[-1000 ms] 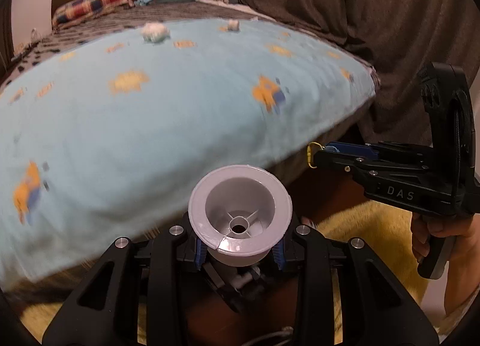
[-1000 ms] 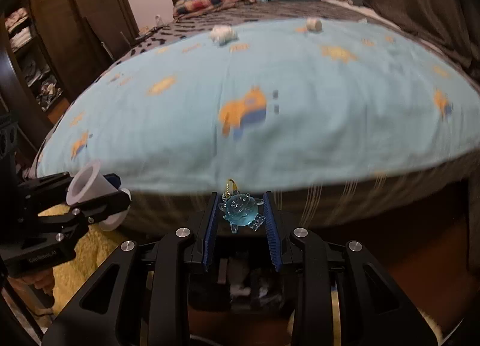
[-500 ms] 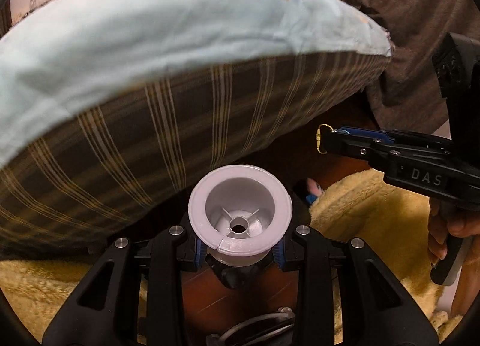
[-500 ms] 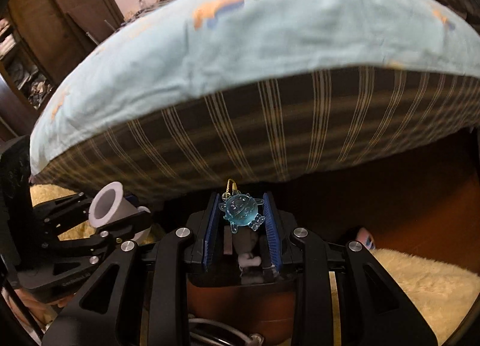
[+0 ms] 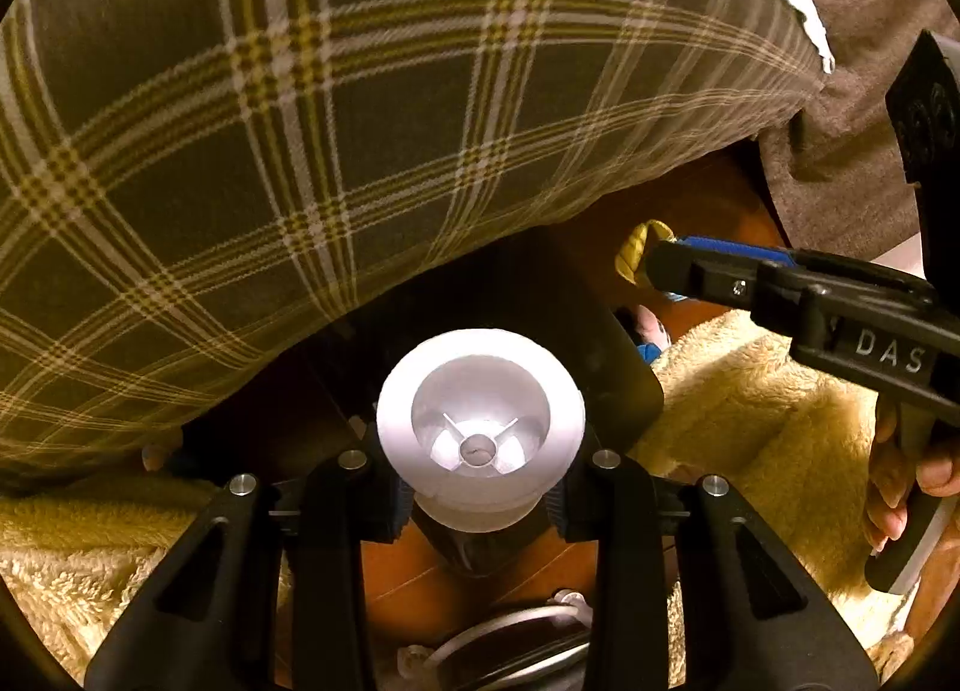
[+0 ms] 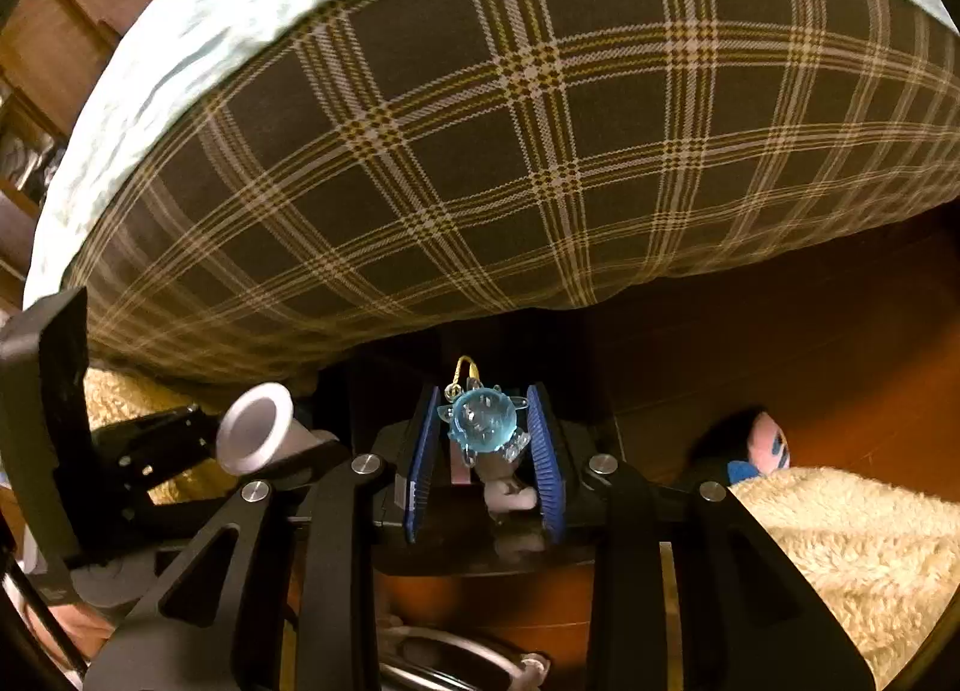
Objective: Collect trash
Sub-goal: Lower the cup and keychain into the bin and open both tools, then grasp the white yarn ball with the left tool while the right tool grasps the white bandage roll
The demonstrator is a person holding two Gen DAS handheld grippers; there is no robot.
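A white plastic spool [image 5: 480, 421] sits end-on between the fingers of my left gripper [image 5: 480, 502], which is shut on it. The right wrist view shows the same spool [image 6: 255, 430] at the left. My right gripper [image 6: 485, 451] is shut on a clear blue charm [image 6: 483, 422] with a gold clasp. In the left wrist view the right gripper [image 5: 657, 265] reaches in from the right, the gold clasp [image 5: 635, 253] at its tip. Both point steeply down beside the bed. Under them sits a dark container [image 6: 480, 547] with white crumpled bits [image 6: 510, 490].
The bed's plaid side [image 6: 540, 151] looms close ahead under a light blue sheet [image 6: 180, 19]. A fluffy yellow rug [image 6: 840, 559] covers part of the wooden floor [image 6: 810, 331]. A pink and blue soft toy [image 6: 765, 448] lies by the rug. A person's hand [image 5: 900, 487] grips the right handle.
Both grippers have sunk from above the bed's top to beside its plaid side. The sheet has slid out of view and the floor and rug have come in. Both grips hold unchanged.
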